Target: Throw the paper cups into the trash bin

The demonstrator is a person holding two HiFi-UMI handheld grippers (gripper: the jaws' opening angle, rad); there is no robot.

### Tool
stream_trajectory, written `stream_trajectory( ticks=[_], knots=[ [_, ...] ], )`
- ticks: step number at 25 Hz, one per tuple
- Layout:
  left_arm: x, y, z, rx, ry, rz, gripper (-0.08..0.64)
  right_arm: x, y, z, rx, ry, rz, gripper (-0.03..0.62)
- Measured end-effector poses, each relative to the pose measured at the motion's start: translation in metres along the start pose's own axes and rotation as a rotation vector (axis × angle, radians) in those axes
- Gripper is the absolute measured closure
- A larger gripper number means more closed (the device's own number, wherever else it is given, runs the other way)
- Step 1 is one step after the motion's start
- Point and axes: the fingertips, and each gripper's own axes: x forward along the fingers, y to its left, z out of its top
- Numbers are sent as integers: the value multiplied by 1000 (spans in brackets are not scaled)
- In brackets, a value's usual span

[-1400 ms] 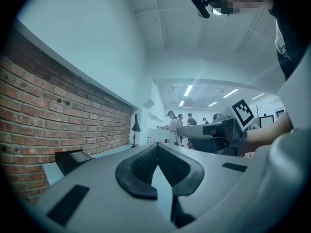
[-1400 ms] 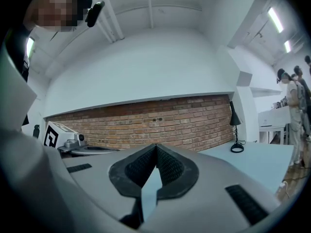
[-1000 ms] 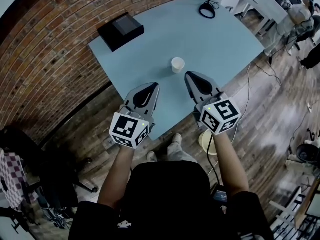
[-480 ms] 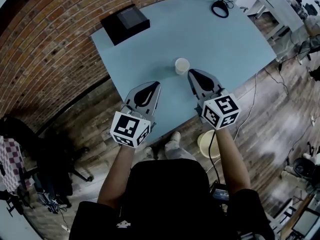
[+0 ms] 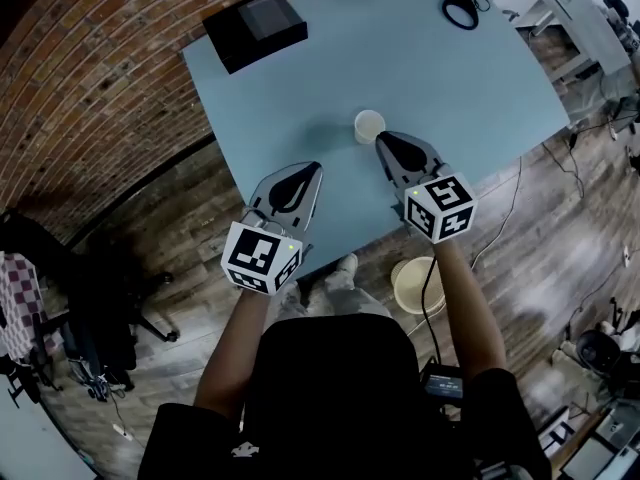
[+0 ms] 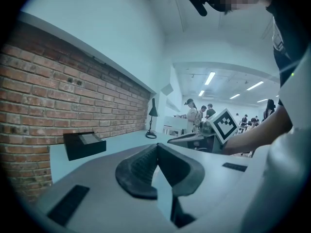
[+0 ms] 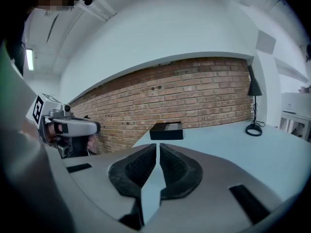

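Hovering at the near table [image 5: 480, 78] edge, the left gripper [image 5: 307, 171] and right gripper [image 5: 383, 139] both have their jaws pressed together, empty. Just beyond the right tips, slightly to their left, the paper cup [image 5: 369, 126] stands upright. It is likely light, thin-walled and crushable, so a gentle pinch across the rim looks best.

Room was evenly lit; my gripper views carried cool bluish cast. Far ceiling strips [image 6: 210, 77] glared. Faint soft shadow lay left of cup [image 5: 369, 125] on table [image 5: 450, 78]. Edges bowed hard, corners black. Close foreground looked soft.
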Motion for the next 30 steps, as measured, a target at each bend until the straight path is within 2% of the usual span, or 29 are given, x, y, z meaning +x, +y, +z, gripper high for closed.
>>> stream_trajectory(
  ticks=[4,8,12,22,30],
  knots=[
    [5,-2,-8,-15,16,18,554,14,-11,-20,-34,68,21,586],
    [9,1,-20,-28,35,35,553,31,-21,-43,-61,141,41,511],
    [9,1,-31,-40,58,55,553,46,-28,-68,-105,216,52,491],
    [5,7,-49,-61,90,99,554,76,-37,-116,-313,391,52,481],
    [3,10,-58,-66,104,113,553,87,-40,-132,-438,459,35,482]
  ],
)
